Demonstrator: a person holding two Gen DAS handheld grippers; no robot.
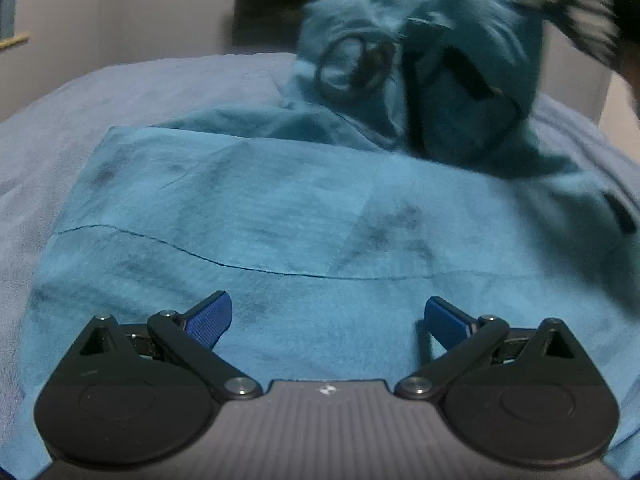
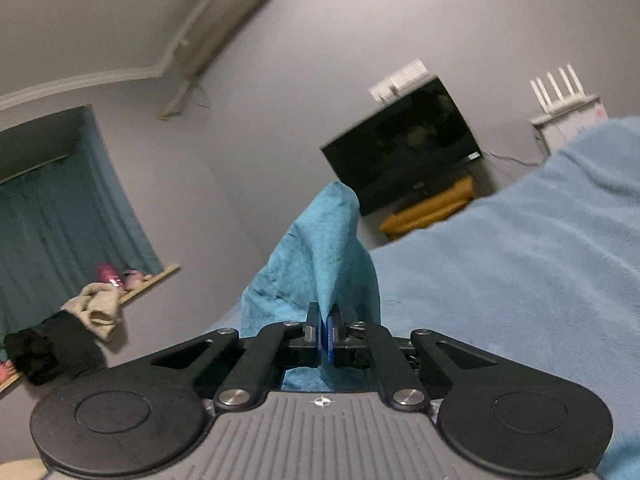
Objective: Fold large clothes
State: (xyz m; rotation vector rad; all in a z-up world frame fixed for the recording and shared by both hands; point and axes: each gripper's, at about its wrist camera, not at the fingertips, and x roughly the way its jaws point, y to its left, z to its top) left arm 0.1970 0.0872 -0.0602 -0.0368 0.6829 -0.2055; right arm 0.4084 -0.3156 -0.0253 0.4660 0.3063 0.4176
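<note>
A large teal garment [image 1: 280, 216] lies spread on a bed, its near part flat with a seam running across. My left gripper [image 1: 328, 318] hovers just above that flat part, blue pads wide apart, nothing between them. The far right part of the garment [image 1: 440, 60] is lifted into the air and blurred, with dark printed marks showing on it. At the top right of the left wrist view a blurred dark shape, likely my right gripper [image 1: 588, 12], holds that raised part. In the right wrist view my right gripper [image 2: 325, 332] is shut on a pinched fold of the teal garment [image 2: 320, 248].
The bed's light blue cover [image 1: 140, 92] [image 2: 540, 260] spreads all around the garment. A dark television [image 2: 404, 152] on a yellow stand sits by the far wall. A curtained window [image 2: 60, 220] has clothes piled on its sill at the left.
</note>
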